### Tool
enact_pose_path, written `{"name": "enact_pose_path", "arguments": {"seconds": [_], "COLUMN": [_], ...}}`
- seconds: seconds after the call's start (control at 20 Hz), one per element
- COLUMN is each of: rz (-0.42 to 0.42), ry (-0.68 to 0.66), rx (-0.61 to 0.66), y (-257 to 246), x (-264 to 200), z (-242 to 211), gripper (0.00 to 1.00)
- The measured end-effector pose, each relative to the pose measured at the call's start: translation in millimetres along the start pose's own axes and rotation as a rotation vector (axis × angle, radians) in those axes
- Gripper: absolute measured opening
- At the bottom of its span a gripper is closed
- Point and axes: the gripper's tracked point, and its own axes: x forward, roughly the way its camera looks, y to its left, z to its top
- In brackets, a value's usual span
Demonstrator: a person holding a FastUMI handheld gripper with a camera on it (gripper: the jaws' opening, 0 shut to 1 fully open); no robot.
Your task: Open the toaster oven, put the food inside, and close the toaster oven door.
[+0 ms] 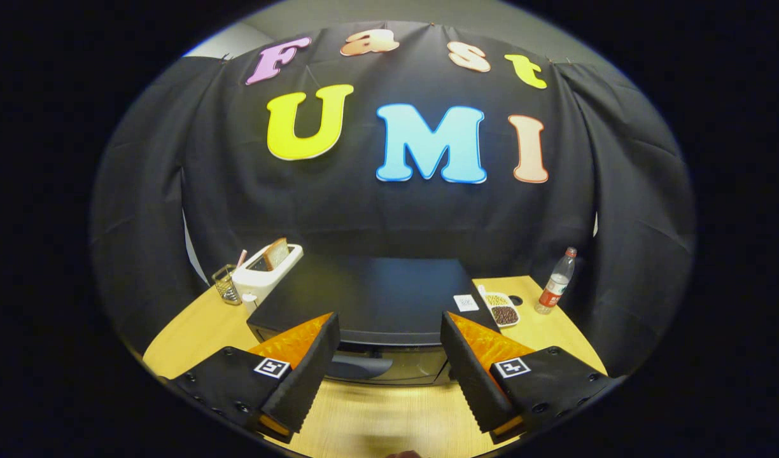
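A black toaster oven [377, 299] stands on the wooden table [389, 420], seen from above and in front. Its glass door [396, 366] with a curved handle [361, 367] faces me and is closed. My gripper [389, 356] hovers just in front of and above the door, open, with nothing between the fingers. The handle lies between the fingers, nearer the left one. A white dish of beans [503, 310] rests to the right of the oven's top.
A white toaster [266, 270] holding a slice of bread stands behind the oven's left side, with a small wire basket [226, 284] beside it. A plastic bottle [555, 283] stands at the far right. A white tag [466, 303] lies on the oven's top.
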Motion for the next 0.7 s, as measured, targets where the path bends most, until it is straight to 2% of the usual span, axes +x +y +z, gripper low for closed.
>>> {"name": "enact_pose_path", "arguments": {"seconds": [0.3, 0.5, 0.7], "rz": [-0.062, -0.079, -0.102], "ry": [-0.202, -0.257, -0.266], "rx": [0.023, 0.038, 0.072], "y": [-61, -94, -119], "x": [-91, -151, -176], "z": [66, 74, 63], "gripper": [1.0, 1.0, 0.99]}}
